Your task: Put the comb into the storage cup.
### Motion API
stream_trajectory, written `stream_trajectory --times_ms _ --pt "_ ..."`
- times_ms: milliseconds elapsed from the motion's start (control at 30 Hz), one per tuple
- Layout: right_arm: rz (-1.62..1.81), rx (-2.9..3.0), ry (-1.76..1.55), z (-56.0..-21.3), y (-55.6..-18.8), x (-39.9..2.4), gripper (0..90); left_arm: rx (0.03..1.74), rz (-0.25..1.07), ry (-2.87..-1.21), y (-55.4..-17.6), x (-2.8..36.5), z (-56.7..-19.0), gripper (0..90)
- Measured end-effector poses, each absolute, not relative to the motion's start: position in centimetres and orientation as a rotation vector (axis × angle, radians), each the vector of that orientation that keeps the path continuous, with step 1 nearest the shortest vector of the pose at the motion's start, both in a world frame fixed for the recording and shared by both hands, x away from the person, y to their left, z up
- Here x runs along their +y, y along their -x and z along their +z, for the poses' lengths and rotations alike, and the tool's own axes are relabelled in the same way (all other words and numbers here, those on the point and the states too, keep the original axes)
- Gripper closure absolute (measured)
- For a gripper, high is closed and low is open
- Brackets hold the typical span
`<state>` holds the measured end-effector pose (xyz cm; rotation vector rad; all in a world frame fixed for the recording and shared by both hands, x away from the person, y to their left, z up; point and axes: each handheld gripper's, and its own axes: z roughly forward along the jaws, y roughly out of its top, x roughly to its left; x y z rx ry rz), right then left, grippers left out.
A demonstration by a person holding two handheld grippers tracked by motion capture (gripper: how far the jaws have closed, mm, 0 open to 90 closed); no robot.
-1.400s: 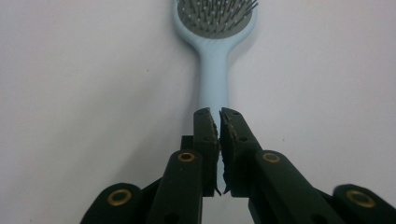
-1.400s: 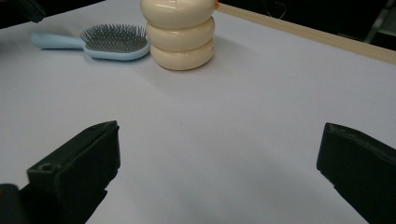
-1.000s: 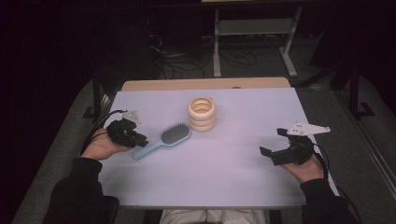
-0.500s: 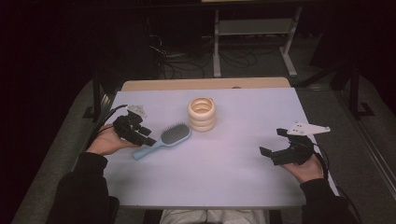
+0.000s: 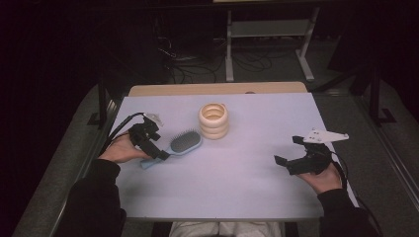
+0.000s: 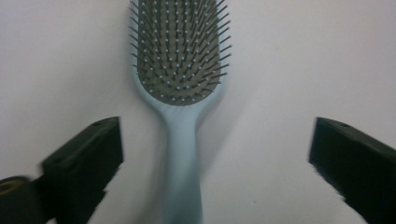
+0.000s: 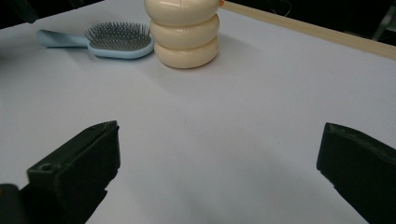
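Light blue hairbrush [image 5: 179,145] lies bristles-up on the white table [image 5: 247,187], left of centre, its head pointing toward the stack of cream rings [image 5: 214,120] and stopping just short of it. Left gripper [image 5: 157,150] sits over the handle end of the brush, held in the person's left hand [image 5: 121,150] near the table's left edge. In the left gripper view the handle [image 6: 183,177] runs straight up the middle between the two black jaws; the jaws have just been opening and now stand wide, with clear table visible on both sides of the handle, so nothing is gripped. Slight blur on the jaws and handle in that view. Right gripper [image 5: 288,153] rests low over the right part of the table, well apart from the brush and the rings; its jaws are spread wide over bare table, holding nothing. From the right gripper view, brush [image 7: 105,41] and rings [image 7: 186,37] lie side by side at the far end, nearly touching.
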<state>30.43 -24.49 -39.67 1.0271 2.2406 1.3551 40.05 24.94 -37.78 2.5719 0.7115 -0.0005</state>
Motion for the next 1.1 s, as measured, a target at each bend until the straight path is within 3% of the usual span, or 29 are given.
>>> stream_trajectory --times_ms 500,1100 --pt "1.353 2.247 -1.028 -39.7 -30.5 -24.4 0.0 0.715 0.007 -2.588 -41.2 25.0 -39.8 0.5" --pt "1.340 2.257 -1.024 -39.8 -30.5 -24.3 0.0 0.703 0.012 -2.612 -41.8 24.5 -41.2 14.3"
